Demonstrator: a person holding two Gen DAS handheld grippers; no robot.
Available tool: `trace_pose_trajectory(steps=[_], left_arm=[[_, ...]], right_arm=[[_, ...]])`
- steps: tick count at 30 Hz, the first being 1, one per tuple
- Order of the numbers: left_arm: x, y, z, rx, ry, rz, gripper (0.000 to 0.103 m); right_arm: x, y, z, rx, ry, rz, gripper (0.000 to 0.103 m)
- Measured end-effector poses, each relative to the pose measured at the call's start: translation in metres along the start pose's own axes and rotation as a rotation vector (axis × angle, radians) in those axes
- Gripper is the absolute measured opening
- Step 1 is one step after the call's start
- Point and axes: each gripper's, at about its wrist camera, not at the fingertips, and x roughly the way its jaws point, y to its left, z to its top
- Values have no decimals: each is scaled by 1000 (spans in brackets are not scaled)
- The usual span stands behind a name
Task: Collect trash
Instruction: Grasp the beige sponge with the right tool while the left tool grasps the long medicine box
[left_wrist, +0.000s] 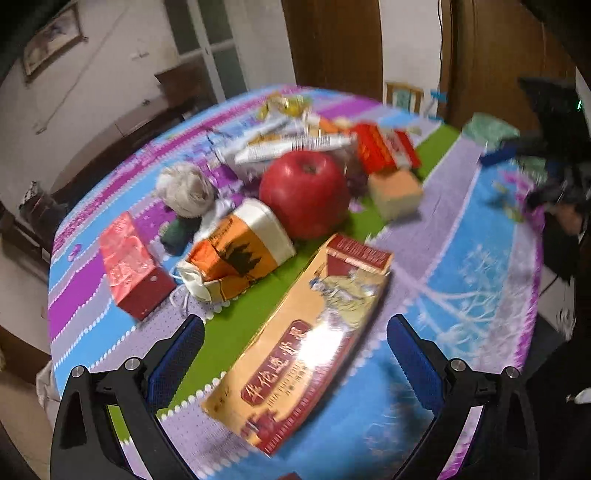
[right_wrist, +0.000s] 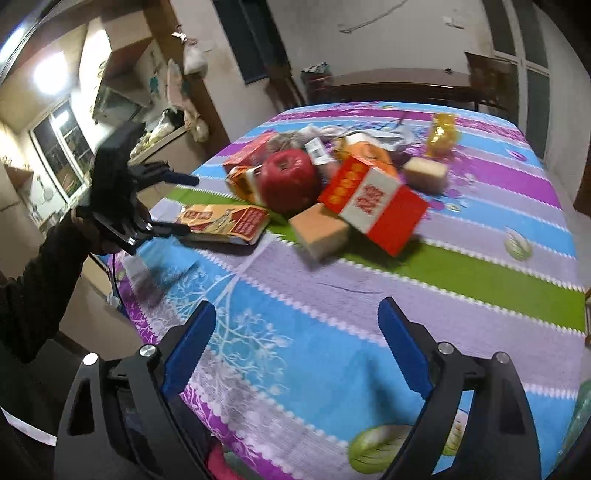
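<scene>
Lying amid clutter on the striped tablecloth (right_wrist: 480, 295): long tan box (left_wrist: 306, 347), sitting between the left gripper's (left_wrist: 295, 354) spread fingers, untouched; right gripper (right_wrist: 295, 343) hovering wide open, empty

The left wrist view is taken from just above the near edge of the table (left_wrist: 480, 258), tilted steeply down along the left gripper (left_wrist: 295, 339), close to the long yellow box (left_wrist: 306, 350) lying between its fingers. The right wrist view is taken from another side of the same table (right_wrist: 369, 295), angled down less steeply and set farther back from the heap. Both views share the red apple (left_wrist: 304, 192) (right_wrist: 290, 181), the yellow box (right_wrist: 225, 221) and the red-and-white carton (left_wrist: 384, 147) (right_wrist: 373, 203). The left gripper (right_wrist: 188, 205) is seen from the side in the right view
</scene>
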Motion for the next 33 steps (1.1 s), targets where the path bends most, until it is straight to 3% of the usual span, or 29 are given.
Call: trace_pose_trajectory(steps=[4, 6, 8, 11, 14, 17, 19, 25, 30, 33], left_arm=[[27, 0, 1, 29, 56, 2, 98], [36, -2, 0, 35, 69, 1, 93], [41, -4, 1, 31, 76, -9, 81], [46, -8, 3, 21, 75, 5, 79], [45, -8, 2, -43, 61, -22, 77], [41, -7, -4, -98, 46, -41, 76], [38, -9, -8, -115, 42, -45, 75], [38, -7, -8, -133, 50, -62, 74], [42, -5, -7, -131, 64, -75, 74], [46, -4, -4, -135, 72, -71, 74]], right_arm=[[-5, -9, 7, -21, 9, -21, 87], [-3, -15, 13, -35, 15, -32, 87], [-3, -24, 23, -46, 10, -41, 87], [-1, -50, 46, -21, -11, -50, 87], [15, -76, 72, -37, 17, -100, 75], [42, -92, 99, -183, 79, -231, 64], [62, -105, 116, -268, 137, -270, 60], [113, -122, 141, -467, 292, -187, 60], [138, -127, 149, -501, 359, -127, 60], [145, -129, 151, -492, 357, -105, 54]])
